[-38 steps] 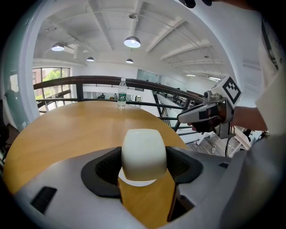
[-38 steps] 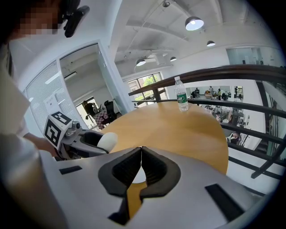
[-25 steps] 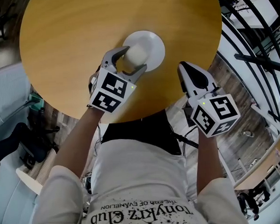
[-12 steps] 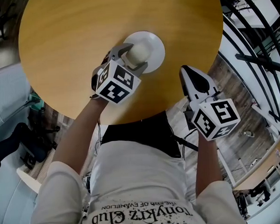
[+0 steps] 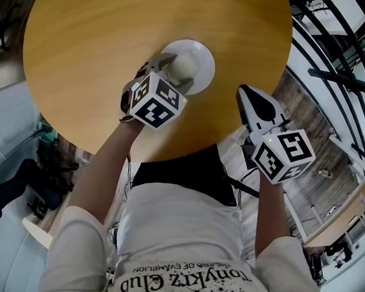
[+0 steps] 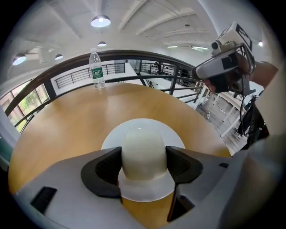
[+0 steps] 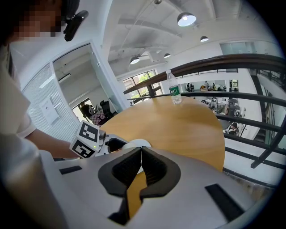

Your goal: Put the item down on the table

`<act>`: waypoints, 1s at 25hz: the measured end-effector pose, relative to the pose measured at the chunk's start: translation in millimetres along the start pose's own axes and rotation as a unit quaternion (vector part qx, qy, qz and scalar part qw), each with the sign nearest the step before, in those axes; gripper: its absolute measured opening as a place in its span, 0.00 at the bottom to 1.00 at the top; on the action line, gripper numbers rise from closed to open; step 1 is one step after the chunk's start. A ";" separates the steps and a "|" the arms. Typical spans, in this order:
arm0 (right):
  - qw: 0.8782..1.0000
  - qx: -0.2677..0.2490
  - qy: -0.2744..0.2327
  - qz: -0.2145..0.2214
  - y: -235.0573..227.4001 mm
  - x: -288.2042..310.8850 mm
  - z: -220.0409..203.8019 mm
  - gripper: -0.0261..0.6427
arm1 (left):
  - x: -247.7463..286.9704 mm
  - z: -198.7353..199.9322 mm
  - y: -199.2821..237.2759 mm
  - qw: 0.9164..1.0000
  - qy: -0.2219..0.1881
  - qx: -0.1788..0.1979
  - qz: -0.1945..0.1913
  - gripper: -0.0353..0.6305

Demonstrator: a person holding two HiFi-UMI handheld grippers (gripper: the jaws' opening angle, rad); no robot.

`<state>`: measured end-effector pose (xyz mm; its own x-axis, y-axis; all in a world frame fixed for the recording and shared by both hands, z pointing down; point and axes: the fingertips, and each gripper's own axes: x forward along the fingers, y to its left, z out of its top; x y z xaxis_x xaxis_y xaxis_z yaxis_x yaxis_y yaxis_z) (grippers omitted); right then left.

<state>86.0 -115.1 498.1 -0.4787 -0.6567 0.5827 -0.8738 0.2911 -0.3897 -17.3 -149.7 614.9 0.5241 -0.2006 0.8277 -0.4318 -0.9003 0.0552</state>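
Observation:
A cream-white domed item [image 5: 183, 65] [image 6: 143, 152] stands on a white plate [image 5: 201, 54] [image 6: 111, 137], which lies on the round wooden table [image 5: 98, 43] near its front edge. My left gripper [image 5: 178, 70] [image 6: 144, 164] is shut on the domed item, one dark pad pressed against each side. The plate's near rim shows between the jaws. My right gripper [image 5: 244, 90] [image 7: 140, 150] is shut on nothing; it hovers off the table's front right edge, level with the rim. In the right gripper view the left gripper [image 7: 111, 144] and a sliver of the plate [image 7: 138, 143] show beyond the jaws.
A plastic water bottle [image 6: 97, 69] [image 7: 173, 94] stands at the table's far edge. A dark metal railing [image 5: 330, 49] curves round the right side, with a drop to a lower floor beyond. The person's body is close against the table's near edge.
The left gripper has moved a little forward and its marker cube has turned and risen toward the plate, still holding the domed item. The plate has stayed put. The right gripper barely shifted.

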 end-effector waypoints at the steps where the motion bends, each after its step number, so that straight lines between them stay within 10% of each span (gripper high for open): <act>1: 1.000 0.001 0.000 0.000 -0.7 -0.4 0.2 0.08 | 1.2 0.4 -0.1 1.000 0.002 0.000 -0.001 0.54; 25: 1.000 0.002 0.003 0.001 -5.1 -0.9 -5.7 0.08 | 10.8 0.3 -3.1 1.000 0.013 0.021 -0.007 0.54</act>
<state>90.4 -112.0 503.7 -0.4806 -0.6521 0.5863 -0.8726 0.2894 -0.3934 -10.1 -149.2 623.5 0.5101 -0.1773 0.8416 -0.3933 -0.9183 0.0449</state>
